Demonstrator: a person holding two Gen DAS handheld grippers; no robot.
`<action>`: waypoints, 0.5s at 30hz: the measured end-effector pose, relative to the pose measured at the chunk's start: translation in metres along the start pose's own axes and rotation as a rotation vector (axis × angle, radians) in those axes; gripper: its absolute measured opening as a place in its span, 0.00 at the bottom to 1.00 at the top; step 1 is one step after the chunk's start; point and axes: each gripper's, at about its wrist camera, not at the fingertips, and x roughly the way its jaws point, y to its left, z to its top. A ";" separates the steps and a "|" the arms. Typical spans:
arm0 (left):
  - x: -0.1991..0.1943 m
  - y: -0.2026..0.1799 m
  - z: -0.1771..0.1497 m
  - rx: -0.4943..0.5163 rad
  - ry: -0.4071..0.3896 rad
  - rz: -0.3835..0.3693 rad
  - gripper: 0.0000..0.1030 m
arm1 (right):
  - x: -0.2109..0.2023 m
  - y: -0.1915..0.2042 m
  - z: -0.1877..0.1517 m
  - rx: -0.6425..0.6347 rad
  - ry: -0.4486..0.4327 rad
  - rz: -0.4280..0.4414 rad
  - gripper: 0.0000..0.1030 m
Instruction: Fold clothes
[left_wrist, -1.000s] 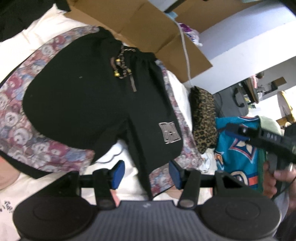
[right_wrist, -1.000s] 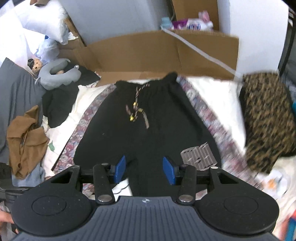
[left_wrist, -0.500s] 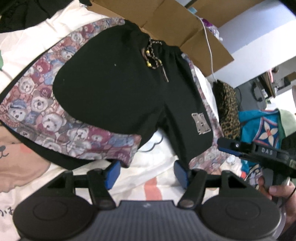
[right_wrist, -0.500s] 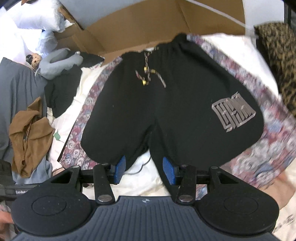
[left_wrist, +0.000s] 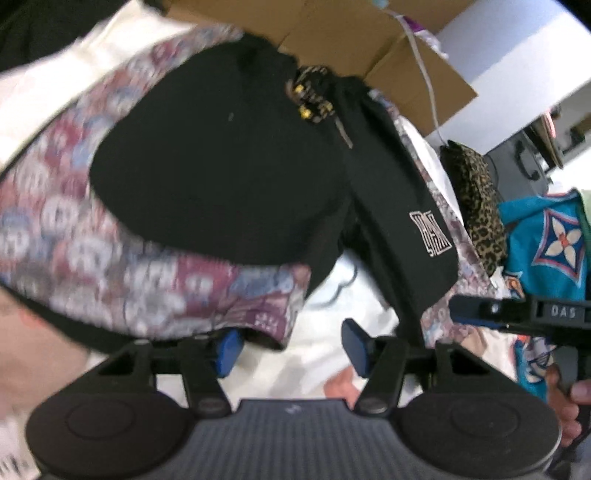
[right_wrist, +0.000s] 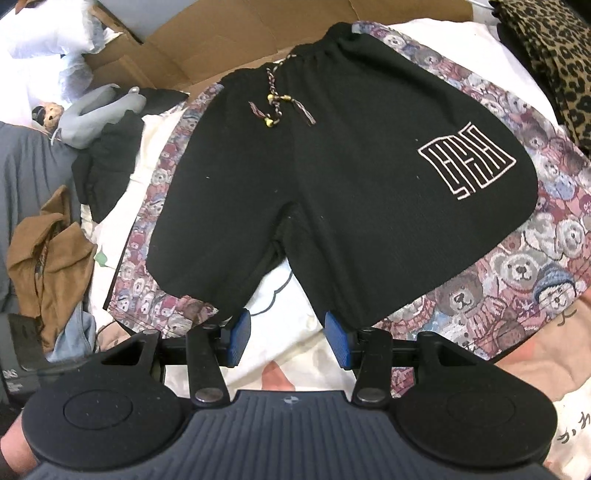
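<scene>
Black shorts (right_wrist: 332, 177) lie flat on a teddy-bear patterned blanket (right_wrist: 517, 273), waistband and drawstring (right_wrist: 277, 103) at the far end, a white logo (right_wrist: 467, 164) on the right leg. My right gripper (right_wrist: 288, 341) hovers open just below the crotch, its right pad at that leg's hem, only white bedding between the pads. In the left wrist view the shorts (left_wrist: 221, 177) look bunched. My left gripper (left_wrist: 291, 349) is closing over white bedding with nothing between its jaws, its left pad beside the blanket's corner (left_wrist: 273, 325). A hand holds the right gripper (left_wrist: 517, 314) at that view's right edge.
Flattened cardboard (right_wrist: 221, 37) lies beyond the waistband. A leopard-print cloth (right_wrist: 546, 55) is at the right, a teal jersey (left_wrist: 543, 240) nearer. To the left lie a brown garment (right_wrist: 48, 251), a dark garment (right_wrist: 107, 162) and a grey plush (right_wrist: 96, 110).
Both grippers have sunk toward the near hems of the shorts, which now fill more of each view. The left jaws widened, then narrowed a little.
</scene>
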 end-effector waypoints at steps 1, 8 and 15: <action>0.000 0.000 0.004 0.013 -0.011 -0.001 0.58 | 0.001 0.000 -0.001 0.003 0.001 0.000 0.51; 0.009 0.001 0.016 0.120 -0.036 0.013 0.65 | 0.007 -0.004 -0.009 0.017 0.016 0.007 0.50; 0.031 0.008 -0.003 0.218 0.015 0.040 0.64 | 0.013 -0.005 -0.015 0.016 0.034 0.005 0.51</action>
